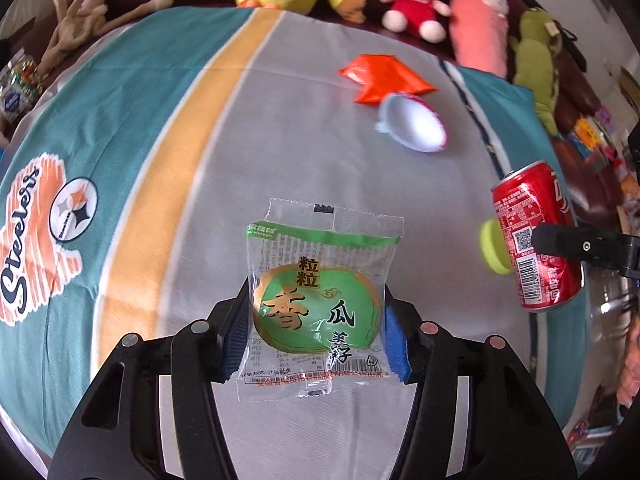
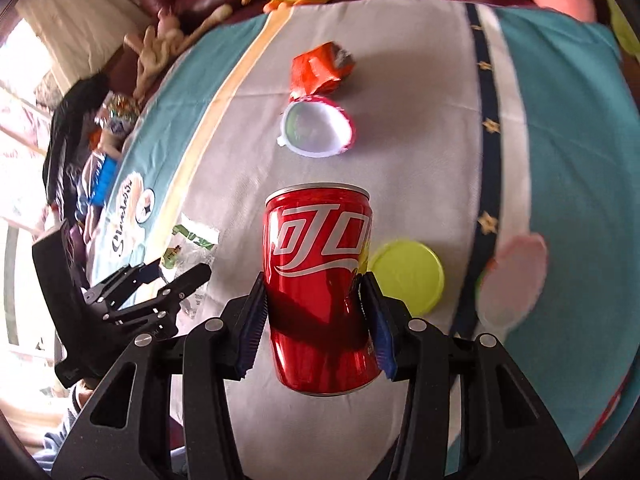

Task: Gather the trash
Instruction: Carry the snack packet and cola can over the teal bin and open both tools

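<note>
Both grippers are loaded: the left gripper has its blue pads closed on the sides of a green snack packet, and the right gripper is clamped on a red cola can whose wall is already dented where the pads bite. Both items appear lifted above the cloth-covered table, so the step in hand looks like carrying them off to wherever the trash goes — no bin shows in either view. To do it well, hold the squeeze on the can steady rather than harder, since the thin wall is buckling, and keep it upright in case liquid remains; the packet is slippery film, so move it smoothly and avoid a jerk that could slide it out. Taking the can as landmark, a yellow-green lid lies on the cloth just beside it, a white cup on its side lies beyond it, and an orange wrapper touches or nearly touches the cup's far side. The right wrist view shows the cup's open mouth, the whole lid and the can's dent; the left view shows the packet's label and grip, with the lid half hidden behind the can.
</note>
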